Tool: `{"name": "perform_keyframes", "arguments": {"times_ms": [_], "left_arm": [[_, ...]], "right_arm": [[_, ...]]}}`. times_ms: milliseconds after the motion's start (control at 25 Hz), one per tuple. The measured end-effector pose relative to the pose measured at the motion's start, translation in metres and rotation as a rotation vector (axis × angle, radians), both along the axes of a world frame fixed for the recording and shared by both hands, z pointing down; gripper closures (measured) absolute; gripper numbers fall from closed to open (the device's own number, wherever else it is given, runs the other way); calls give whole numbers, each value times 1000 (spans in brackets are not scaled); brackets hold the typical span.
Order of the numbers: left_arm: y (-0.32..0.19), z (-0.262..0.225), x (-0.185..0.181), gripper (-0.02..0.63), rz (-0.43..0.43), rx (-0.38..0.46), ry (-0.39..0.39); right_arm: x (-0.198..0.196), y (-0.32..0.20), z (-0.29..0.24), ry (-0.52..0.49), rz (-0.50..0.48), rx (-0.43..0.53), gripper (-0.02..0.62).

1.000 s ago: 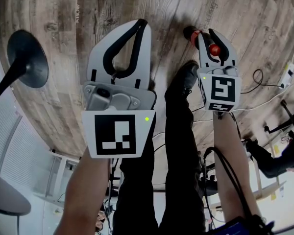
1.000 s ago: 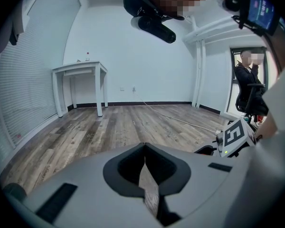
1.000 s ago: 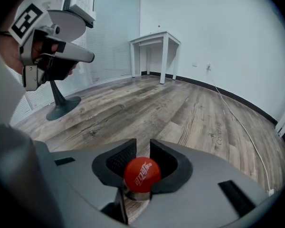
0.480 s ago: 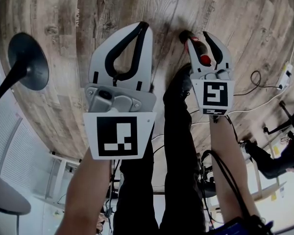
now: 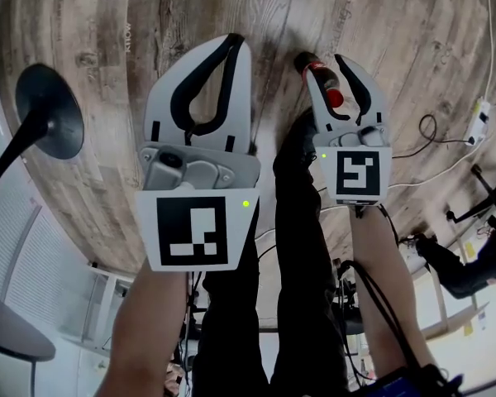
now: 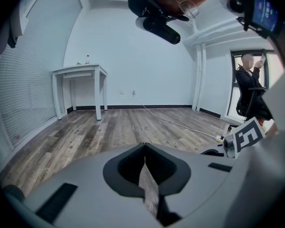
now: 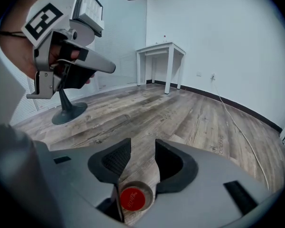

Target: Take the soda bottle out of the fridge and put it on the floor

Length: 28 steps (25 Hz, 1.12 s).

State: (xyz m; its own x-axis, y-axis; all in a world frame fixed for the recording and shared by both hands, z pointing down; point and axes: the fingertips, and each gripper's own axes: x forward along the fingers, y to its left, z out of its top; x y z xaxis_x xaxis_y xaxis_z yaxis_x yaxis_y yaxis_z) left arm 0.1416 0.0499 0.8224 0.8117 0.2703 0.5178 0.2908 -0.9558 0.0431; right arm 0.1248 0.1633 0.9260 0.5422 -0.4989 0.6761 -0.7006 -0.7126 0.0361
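A dark soda bottle (image 5: 316,66) with a red cap (image 7: 132,198) stands on the wooden floor (image 5: 397,31). My right gripper (image 5: 329,71) is around its neck. Its jaws are opening, and there is a gap between the pads and the bottle. In the right gripper view the cap sits deep between the jaws, behind the fingertips of the right gripper (image 7: 141,146). My left gripper (image 5: 238,41) hovers to the left of the bottle, shut with nothing in it. In its own view the tips of the left gripper (image 6: 144,147) meet over bare floor.
A black round stand base (image 5: 51,110) is on the floor at the left. The person's dark legs and shoe (image 5: 302,139) are just beside the bottle. Cables and a power strip (image 5: 484,126) lie at the right. A white table (image 6: 80,72) stands by the far wall.
The right gripper's jaws have spread apart from the bottle's neck, and the gripper has drifted a little left in the head view. The left gripper stays shut in place.
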Motion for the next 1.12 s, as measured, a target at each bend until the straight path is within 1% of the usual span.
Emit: {"name": "perform_keyframes", "arguments": {"times_ms": [120, 320, 440, 520, 680, 880, 1120], "left_arm": [[1, -8, 2, 589, 0, -2, 11], [0, -28, 8, 589, 0, 3, 35], [-4, -45, 15, 589, -9, 5, 61], [-7, -59, 19, 589, -17, 8, 76], [-14, -92, 28, 589, -37, 17, 115], [-27, -139, 36, 589, -74, 26, 157], [-41, -206, 42, 589, -123, 25, 217]], "right_arm": [[8, -4, -14, 50, 2, 38, 420], [18, -10, -42, 98, 20, 65, 426], [26, -16, -64, 128, 29, 82, 447], [31, -21, -82, 147, 34, 102, 474], [46, -30, -126, 200, 44, 152, 520], [67, -41, -187, 272, 54, 188, 577], [90, -52, -260, 349, 52, 218, 581]]}}
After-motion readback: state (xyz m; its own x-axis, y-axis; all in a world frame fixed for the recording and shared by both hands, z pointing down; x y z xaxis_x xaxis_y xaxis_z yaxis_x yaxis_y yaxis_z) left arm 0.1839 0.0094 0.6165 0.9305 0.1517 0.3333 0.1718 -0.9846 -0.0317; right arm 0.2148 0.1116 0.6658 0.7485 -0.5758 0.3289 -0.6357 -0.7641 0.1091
